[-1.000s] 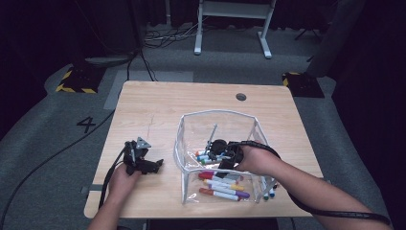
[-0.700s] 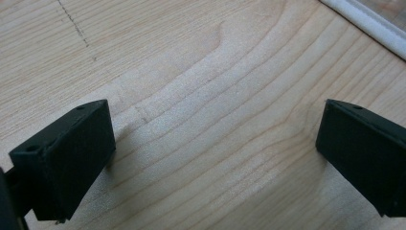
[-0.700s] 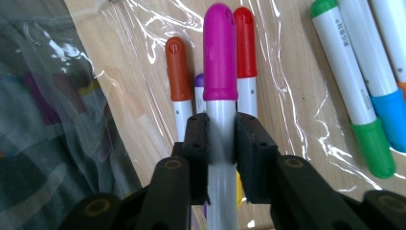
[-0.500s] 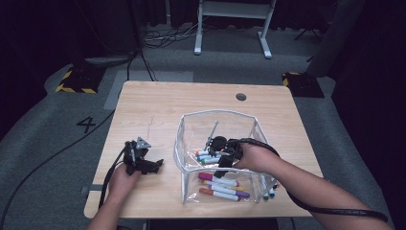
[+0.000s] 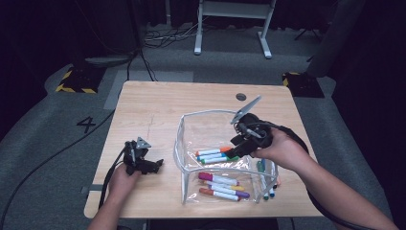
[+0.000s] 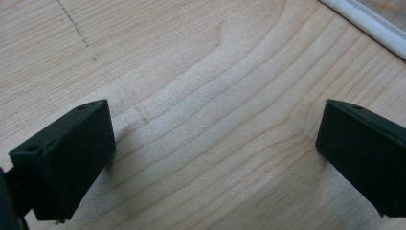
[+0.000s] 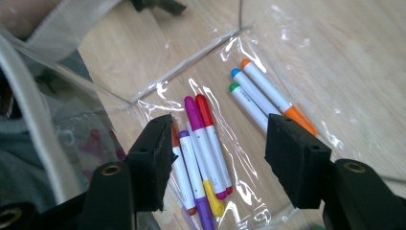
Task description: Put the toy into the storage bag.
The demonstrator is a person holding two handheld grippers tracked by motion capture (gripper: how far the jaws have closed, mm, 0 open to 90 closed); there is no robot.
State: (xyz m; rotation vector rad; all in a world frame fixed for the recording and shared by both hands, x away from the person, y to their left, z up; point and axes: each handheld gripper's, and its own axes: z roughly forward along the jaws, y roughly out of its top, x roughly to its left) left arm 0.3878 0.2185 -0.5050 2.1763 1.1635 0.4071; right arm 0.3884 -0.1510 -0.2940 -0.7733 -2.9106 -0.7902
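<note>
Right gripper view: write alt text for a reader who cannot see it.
The right gripper hangs with its two black jaws open and nothing between them, above a clear plastic pouch on a wooden table. Inside the pouch lie two groups of markers: one group below the jaws, and three markers capped green, blue and orange to the right.

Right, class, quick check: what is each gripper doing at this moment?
Left gripper: open, empty, over bare table.
Right gripper: jaws just opened, nothing between them, above the markers in the clear pouch.
</note>
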